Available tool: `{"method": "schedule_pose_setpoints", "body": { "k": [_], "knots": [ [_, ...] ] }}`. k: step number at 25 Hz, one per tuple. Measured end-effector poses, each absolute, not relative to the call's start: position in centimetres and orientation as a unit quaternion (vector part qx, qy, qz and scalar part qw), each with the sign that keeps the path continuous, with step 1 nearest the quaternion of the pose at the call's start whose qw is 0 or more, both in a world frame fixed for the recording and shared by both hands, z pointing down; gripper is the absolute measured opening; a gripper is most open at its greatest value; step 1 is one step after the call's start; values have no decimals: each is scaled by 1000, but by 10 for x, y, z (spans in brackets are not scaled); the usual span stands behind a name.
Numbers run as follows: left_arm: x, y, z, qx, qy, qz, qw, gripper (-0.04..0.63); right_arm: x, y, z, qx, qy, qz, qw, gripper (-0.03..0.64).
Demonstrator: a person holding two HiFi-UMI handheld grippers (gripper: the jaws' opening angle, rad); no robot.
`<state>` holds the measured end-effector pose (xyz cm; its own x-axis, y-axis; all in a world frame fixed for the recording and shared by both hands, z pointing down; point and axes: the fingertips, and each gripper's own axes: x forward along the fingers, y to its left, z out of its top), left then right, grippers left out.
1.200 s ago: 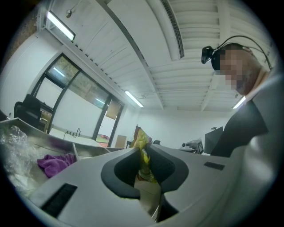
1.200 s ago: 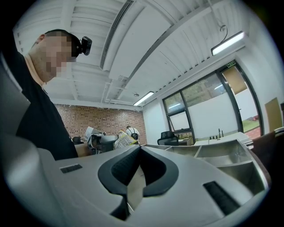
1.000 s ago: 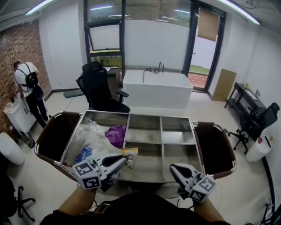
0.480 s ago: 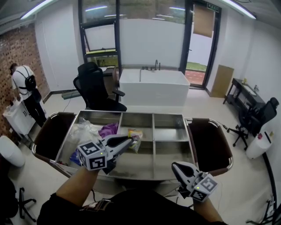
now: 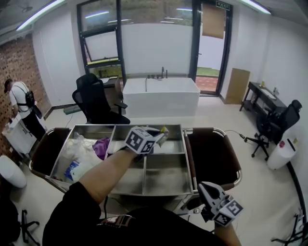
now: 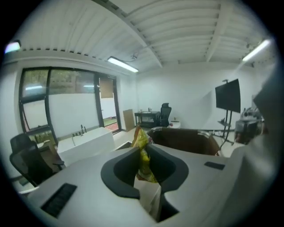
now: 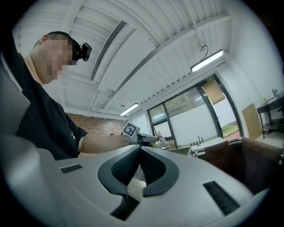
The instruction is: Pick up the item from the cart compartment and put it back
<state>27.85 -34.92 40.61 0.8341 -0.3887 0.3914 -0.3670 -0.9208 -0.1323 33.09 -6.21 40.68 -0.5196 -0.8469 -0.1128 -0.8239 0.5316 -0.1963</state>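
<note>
The left gripper (image 5: pixel 155 138) pinches a crinkled yellow snack packet (image 6: pixel 142 153) above the far middle compartment of the steel cart (image 5: pixel 91 127). The right gripper (image 5: pixel 205 189) hangs beside the cart's near right corner, its jaws pressed together and empty.

**No legible text in any view**

Nothing can be read with certainty. A green sign (image 5: pixel 222 5) sits above the door at the far wall, its characters too small to make out. The yellow packet (image 6: pixel 141 139) pinched in the left gripper (image 5: pixel 160 135) carries print, but it is blurred in both the head view and the left gripper view. A blue-and-white pack (image 5: pixel 72 169) in the left compartment of the cart (image 5: pixel 166 180) has lettering too small to tell. The 2 marker cubes, one on the left gripper (image 5: pixel 140 140) and one on the right gripper (image 5: pixel 202 186), show only black-and-white square patterns.
</note>
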Motion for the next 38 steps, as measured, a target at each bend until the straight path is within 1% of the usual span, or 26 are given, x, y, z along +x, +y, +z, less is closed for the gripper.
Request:
{"method": "schedule_pose_setpoints", "body": {
  "k": [3, 5, 6, 7, 8, 9, 11, 13, 15, 16, 18, 19, 21, 22, 25, 29, 33, 38],
  "knots": [
    [307, -366, 450, -931, 211, -290, 72, 49, 354, -49, 413, -490, 862, -62, 111, -3],
    [318, -373, 477, -919, 207, -327, 78, 60, 362, -44, 411, -495, 857, -66, 125, -3],
    [320, -376, 488, -915, 206, -339, 75, 115, 367, -42, 415, -501, 855, -67, 119, -3],
    [322, -380, 495, -913, 208, -344, 71, 186, 371, -40, 419, -507, 852, -67, 112, -3],
    [322, -384, 496, -913, 212, -342, 67, 231, 373, -39, 420, -510, 851, -66, 111, -3],
    [320, -386, 492, -915, 218, -333, 63, 245, 373, -39, 419, -511, 850, -66, 112, -3],
    [314, -382, 468, -929, 222, -292, 54, 244, 368, -42, 415, -510, 850, -66, 113, -3],
    [302, -358, 432, -953, 200, -224, 33, 245, 357, -50, 411, -506, 854, -60, 106, -3],
    [275, -325, 401, -974, 165, -154, 5, 244, 338, -63, 405, -494, 862, -53, 103, -3],
    [255, -308, 390, -981, 149, -124, -8, 241, 325, -71, 400, -484, 867, -51, 108, -3],
    [204, -278, 378, -989, 126, -75, -34, 205, 293, -88, 392, -463, 877, -54, 117, -3],
    [176, -265, 376, -990, 121, -48, -48, 158, 279, -98, 395, -458, 880, -57, 108, -3],
    [118, -246, 376, -990, 121, 10, -78, 30, 252, -118, 408, -451, 886, -66, 78, -3],
    [91, -238, 379, -987, 127, 34, -90, 6, 236, -128, 412, -444, 891, -71, 69, -3],
    [25, -225, 390, -981, 160, 63, -95, -6, 186, -152, 415, -415, 905, -81, 53, -3],
    [-20, -213, 399, -976, 179, 75, -94, -8, 143, -173, 413, -386, 916, -88, 57, -3],
    [-33, -208, 414, -975, 184, 76, -100, -8, 124, -179, 413, -374, 922, -93, 44, -6],
    [-28, -202, 416, -973, 179, 92, -113, -7, 126, -177, 416, -375, 922, -87, 30, -6]
  ]
}}
